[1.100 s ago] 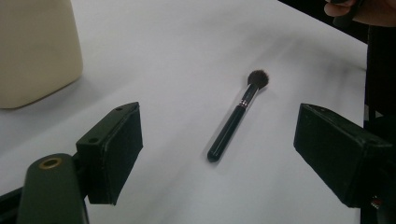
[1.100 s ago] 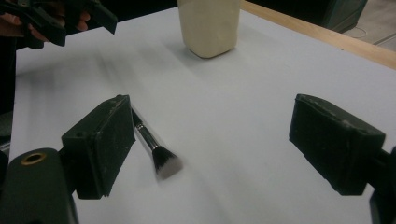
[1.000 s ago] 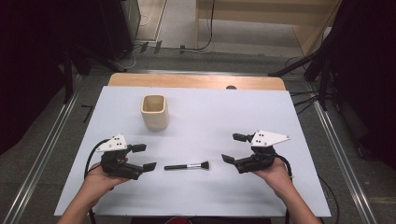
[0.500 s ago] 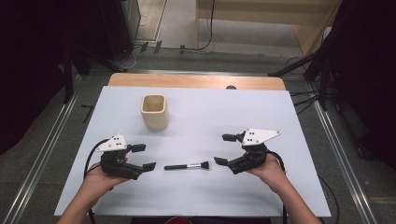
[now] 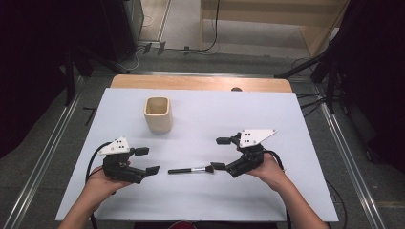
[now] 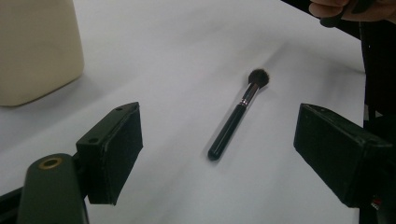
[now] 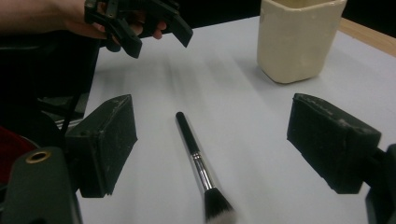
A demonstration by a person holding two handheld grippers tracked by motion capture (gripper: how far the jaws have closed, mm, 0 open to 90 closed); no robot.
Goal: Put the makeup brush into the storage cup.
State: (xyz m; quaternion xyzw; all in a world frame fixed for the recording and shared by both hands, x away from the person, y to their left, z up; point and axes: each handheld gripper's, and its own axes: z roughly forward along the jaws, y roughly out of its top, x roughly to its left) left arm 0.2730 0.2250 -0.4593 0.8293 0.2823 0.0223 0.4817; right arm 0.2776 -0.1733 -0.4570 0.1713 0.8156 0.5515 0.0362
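A black-handled makeup brush lies flat on the white table between my two grippers, bristles pointing right. My right gripper is open, its near jaw almost at the bristle end. In the right gripper view the brush lies between the wide-apart jaws, bristles nearest the camera. My left gripper is open too, a short way left of the handle tip. In the left gripper view the brush lies ahead between the jaws. A cream square cup stands upright farther back.
The cup shows at the upper left of the left gripper view and upper right of the right gripper view. A wooden strip borders the table's far edge. Dark stands and cables lie on the floor beyond.
My right gripper has moved left and toward the brush, ending close to its bristle end. The left gripper and the brush have stayed put.
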